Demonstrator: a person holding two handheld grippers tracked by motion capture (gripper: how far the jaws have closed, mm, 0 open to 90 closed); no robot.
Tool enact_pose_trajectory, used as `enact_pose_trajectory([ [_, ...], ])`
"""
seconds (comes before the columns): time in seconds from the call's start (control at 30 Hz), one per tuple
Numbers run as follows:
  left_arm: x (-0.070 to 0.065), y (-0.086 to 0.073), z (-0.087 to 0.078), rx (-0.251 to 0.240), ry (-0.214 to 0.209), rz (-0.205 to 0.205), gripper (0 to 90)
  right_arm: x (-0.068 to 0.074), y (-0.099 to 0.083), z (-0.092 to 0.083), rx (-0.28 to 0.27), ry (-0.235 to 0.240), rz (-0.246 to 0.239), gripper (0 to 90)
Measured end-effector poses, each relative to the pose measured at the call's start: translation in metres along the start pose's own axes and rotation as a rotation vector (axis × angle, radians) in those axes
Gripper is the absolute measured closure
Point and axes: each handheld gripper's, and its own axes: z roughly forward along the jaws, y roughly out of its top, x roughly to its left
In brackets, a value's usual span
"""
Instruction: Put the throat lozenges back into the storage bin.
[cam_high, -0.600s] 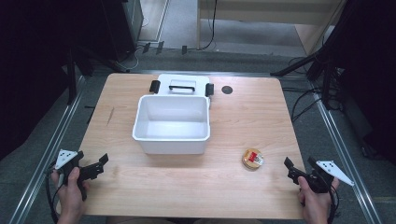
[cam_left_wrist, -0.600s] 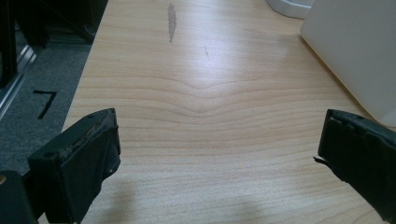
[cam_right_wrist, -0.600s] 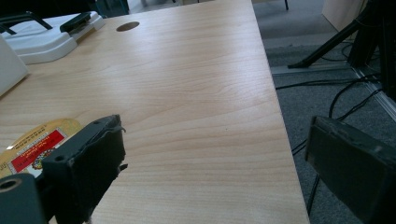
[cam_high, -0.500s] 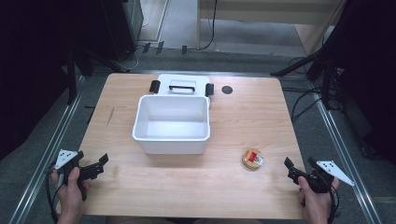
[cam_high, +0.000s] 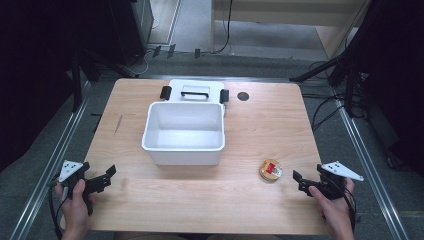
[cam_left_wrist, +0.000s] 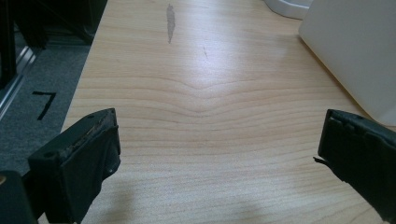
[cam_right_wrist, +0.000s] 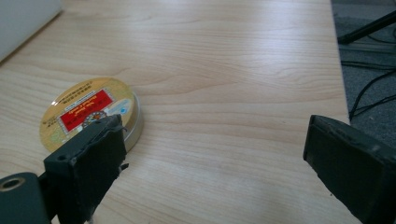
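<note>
The tin (cam_high: 270, 170), a flat round one with a gold lid and a red label, lies on the table (cam_high: 260, 125) just to the left of the right gripper (cam_high: 298, 181) in the high view, apart from it and not touched. In the right gripper view the tin (cam_right_wrist: 88, 112) sits flat beside and beyond the left jaw, outside the gap; bare wood shows between the two jaws, which stand wide apart and hold nothing. The person's right hand (cam_high: 334, 207) holds that gripper low at the near right corner of the table. Taking the tin as the landmark, the bin (cam_high: 183, 132), a white rectangular one, stands well to its left and farther from the person, upright and open-topped; its inside shows plain white walls and floor with nothing in it. Beyond the bin from the tin, touching or just behind its far rim, lies the white lid (cam_high: 194, 92) with a handle on top and a black clasp at each end. The left gripper (cam_high: 109, 175) is far to the left of the tin, across the near edge, in the person's left hand (cam_high: 75, 202). In the left gripper view its jaws are spread wide over bare wood, gripping nothing, with the bin's white wall (cam_left_wrist: 359, 51) off to the right.
</note>
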Motion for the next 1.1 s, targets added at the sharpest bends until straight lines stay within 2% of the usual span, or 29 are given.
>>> enact_pose_trajectory([
  [0.03, 0.0, 0.0, 0.0, 0.0, 0.0, 0.0, 0.0, 0.0, 0.0, 0.0, 0.0, 0.0, 0.0, 5.8],
  [0.07, 0.0, 0.0, 0.0, 0.0, 0.0, 0.0, 0.0, 0.003, 0.006, 0.002, 0.033, 0.004, -0.023, 5.7],
  [0.13, 0.0, 0.0, 0.0, 0.003, 0.0, 0.004, 0.0, 0.006, 0.012, 0.003, 0.072, 0.006, -0.038, 4.9],
  [0.17, 0.0, 0.0, 0.0, 0.003, 0.0, 0.004, 0.0, 0.006, 0.012, 0.003, 0.072, 0.006, -0.038, 4.9],
  [0.23, 0.0, 0.0, 0.0, 0.003, 0.001, 0.004, 0.0, 0.008, 0.018, 0.004, 0.115, 0.027, -0.058, 3.3],
  [0.27, 0.0, 0.0, 0.0, 0.003, 0.0, 0.005, 0.0, 0.011, 0.024, 0.006, 0.171, 0.07, -0.074, 0.9],
  [0.3, 0.0, 0.0, 0.0, 0.003, 0.0, 0.005, 0.0, 0.011, 0.024, 0.006, 0.171, 0.07, -0.074, 0.9],
  [0.33, 0.0, 0.0, 0.0, 0.003, 0.001, 0.005, 0.0, 0.016, 0.029, 0.008, 0.236, 0.098, -0.104, 0.0],
  [0.37, 0.0, 0.0, 0.0, 0.003, 0.001, 0.005, 0.0, 0.016, 0.029, 0.008, 0.236, 0.098, -0.104, 0.0],
  [0.43, 0.0, 0.0, 0.0, 0.005, 0.001, 0.006, 0.0, 0.021, 0.034, 0.011, 0.281, 0.102, -0.135, 0.0],
  [0.47, 0.0, 0.0, 0.0, 0.004, 0.003, 0.007, 0.0, 0.028, 0.039, 0.013, 0.329, 0.102, -0.159, 0.0],
  [0.5, 0.0, 0.0, 0.0, 0.004, 0.003, 0.007, 0.0, 0.028, 0.039, 0.013, 0.329, 0.102, -0.159, 0.0],
  [0.53, 0.0, 0.0, 0.0, 0.005, 0.003, 0.007, 0.0, 0.034, 0.044, 0.015, 0.375, 0.084, -0.189, 0.0],
  [0.57, 0.0, 0.0, 0.0, 0.005, 0.003, 0.007, 0.0, 0.034, 0.044, 0.015, 0.375, 0.084, -0.189, 0.0],
  [0.6, 0.0, 0.0, 0.0, 0.005, 0.003, 0.007, 0.0, 0.04, 0.049, 0.019, 0.416, 0.072, -0.219, 0.0],
  [0.67, 0.0, 0.0, 0.0, 0.005, 0.003, 0.008, 0.0, 0.045, 0.055, 0.022, 0.451, 0.062, -0.244, 0.0],
  [0.77, 0.0, 0.0, 0.0, 0.004, 0.003, 0.006, 0.0, 0.05, 0.06, 0.025, 0.479, 0.054, -0.264, 0.0],
  [0.8, 0.0, 0.0, 0.0, 0.005, 0.003, 0.006, 0.0, 0.054, 0.064, 0.028, 0.516, 0.063, -0.279, 0.0],
  [0.9, 0.0, 0.0, 0.0, 0.005, 0.003, 0.008, 0.0, 0.058, 0.068, 0.032, 0.538, 0.061, -0.301, 0.0],
  [0.93, -0.001, 0.0, 0.0, 0.006, 0.004, 0.01, 0.0, 0.062, 0.071, 0.035, 0.563, 0.051, -0.313, 0.0],
  [1.1, -0.001, 0.0, 0.0, 0.007, 0.004, 0.009, 0.0, 0.067, 0.076, 0.042, 0.616, 0.036, -0.323, 0.0],
])
